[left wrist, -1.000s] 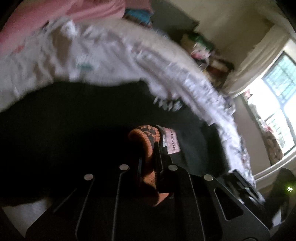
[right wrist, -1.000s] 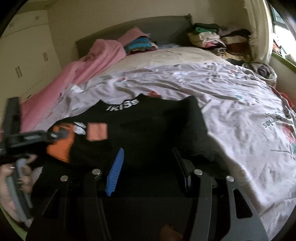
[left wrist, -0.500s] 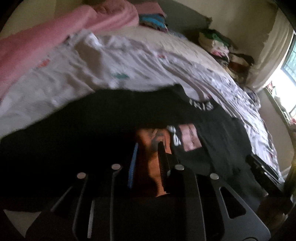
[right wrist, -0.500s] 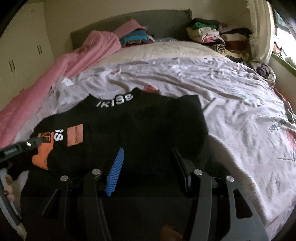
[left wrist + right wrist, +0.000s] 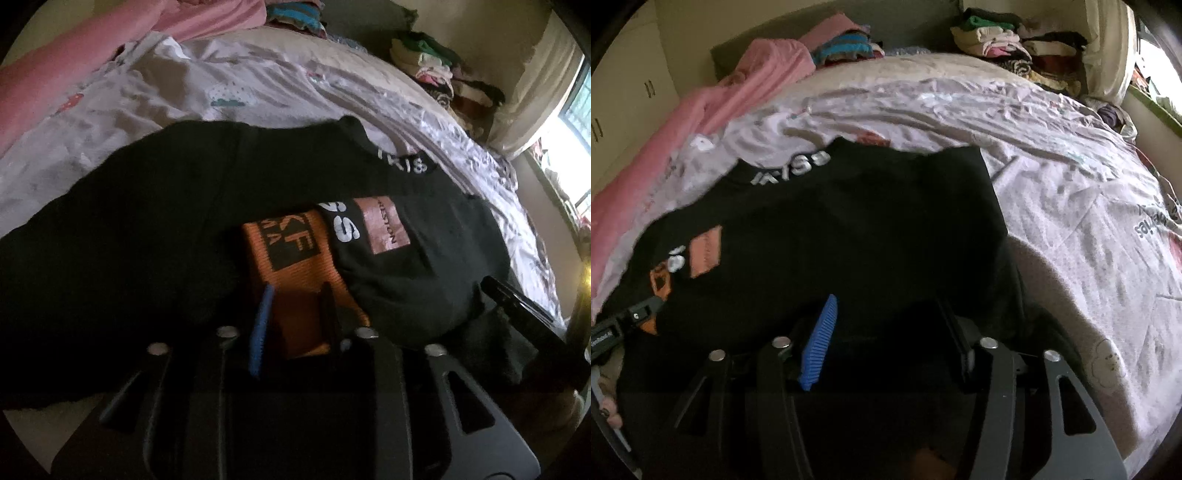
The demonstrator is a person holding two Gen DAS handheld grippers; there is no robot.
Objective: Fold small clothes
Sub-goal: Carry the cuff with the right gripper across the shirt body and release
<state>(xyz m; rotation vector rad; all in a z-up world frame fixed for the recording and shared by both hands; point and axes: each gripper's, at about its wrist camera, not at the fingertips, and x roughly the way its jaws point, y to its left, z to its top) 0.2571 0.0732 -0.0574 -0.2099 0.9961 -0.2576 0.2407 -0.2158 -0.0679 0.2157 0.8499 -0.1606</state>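
Note:
A black sweatshirt point(image 5: 857, 229) with white collar lettering lies spread on the bed; it also shows in the left wrist view point(image 5: 184, 206). Its sleeve is folded across the chest, with an orange cuff point(image 5: 295, 266) and a pink patch point(image 5: 386, 225). My left gripper point(image 5: 297, 295) is open with its fingers either side of the orange cuff. My right gripper point(image 5: 886, 314) is open and empty over the sweatshirt's lower right part. The left gripper's tip point(image 5: 635, 314) shows at the left edge of the right wrist view.
The bed has a rumpled pale printed sheet point(image 5: 1071, 184). A pink blanket point(image 5: 720, 96) lies along its left side. Stacks of folded clothes point(image 5: 1008, 40) sit at the headboard and far right corner. A window point(image 5: 576, 147) is at the right.
My left gripper carried the orange cuff across onto the sweatshirt's chest, laid it down and opened. My right gripper stayed open and shifted slightly over the garment.

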